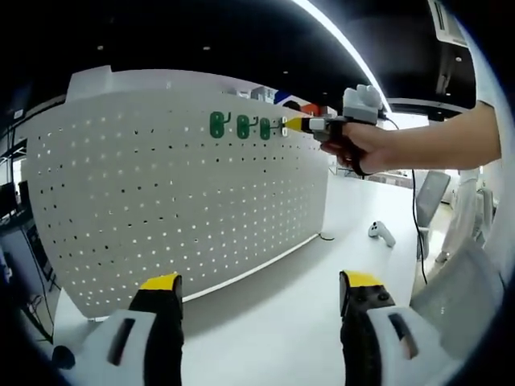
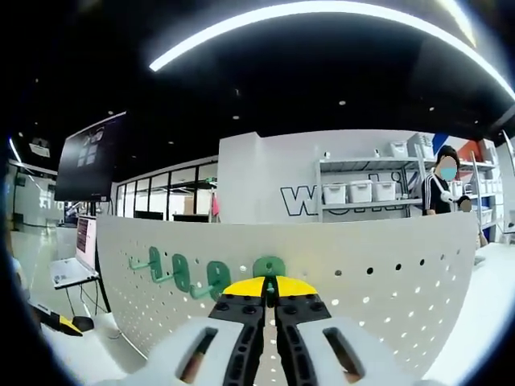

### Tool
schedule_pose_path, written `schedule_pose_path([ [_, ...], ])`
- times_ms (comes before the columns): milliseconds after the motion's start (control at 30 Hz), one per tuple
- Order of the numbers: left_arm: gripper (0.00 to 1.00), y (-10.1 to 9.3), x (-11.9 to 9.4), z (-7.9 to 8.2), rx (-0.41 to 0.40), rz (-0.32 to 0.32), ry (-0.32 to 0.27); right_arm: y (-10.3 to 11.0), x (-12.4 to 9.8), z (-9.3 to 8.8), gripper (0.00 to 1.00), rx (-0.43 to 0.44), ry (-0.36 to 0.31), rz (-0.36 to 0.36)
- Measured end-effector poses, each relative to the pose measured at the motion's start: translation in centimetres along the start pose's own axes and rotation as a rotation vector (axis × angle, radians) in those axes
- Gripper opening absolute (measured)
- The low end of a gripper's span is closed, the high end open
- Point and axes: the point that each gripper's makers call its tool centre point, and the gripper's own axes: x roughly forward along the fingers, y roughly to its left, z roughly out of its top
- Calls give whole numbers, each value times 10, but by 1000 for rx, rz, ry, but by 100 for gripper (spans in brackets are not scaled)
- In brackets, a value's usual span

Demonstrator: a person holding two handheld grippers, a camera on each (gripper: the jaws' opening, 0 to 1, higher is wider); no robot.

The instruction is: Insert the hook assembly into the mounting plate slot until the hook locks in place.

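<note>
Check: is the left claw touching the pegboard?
Apart. In the left gripper view the left claw hangs open over bare white table, with table showing between it and the pegboard.

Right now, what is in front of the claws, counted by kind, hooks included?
Green plastic hooks on the board: 4, the fourth in the right claw
White perforated pegboard: 1
Small white handheld device on the table: 1
Total: 6

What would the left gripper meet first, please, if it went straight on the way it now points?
Probably the white pegboard, low on its face. The left gripper is open, with bare table before it; depth is unclear.
</note>
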Motion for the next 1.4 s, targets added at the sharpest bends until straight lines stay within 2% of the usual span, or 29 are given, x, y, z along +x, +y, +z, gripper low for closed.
schedule_pose_path([
  [267, 81, 1, -2, -2, 0, 3, 6, 4, -2, -5, 0, -24, 3, -23],
  [400, 80, 1, -2, -2, -1, 2, 7, -4, -5, -2, 0, -13, -8, -47],
  [833, 79, -2, -3, -3, 4, -5, 5, -3, -2, -4, 0, 0, -1, -50],
  [1133, 79, 0, -4, -7, -4, 0, 12, -4, 0, -5, 1, 23, -16, -96],
  [1400, 78, -5, -1, -9, -1, -14, 21, -4, 4, -6, 1, 62, 1, -197],
])
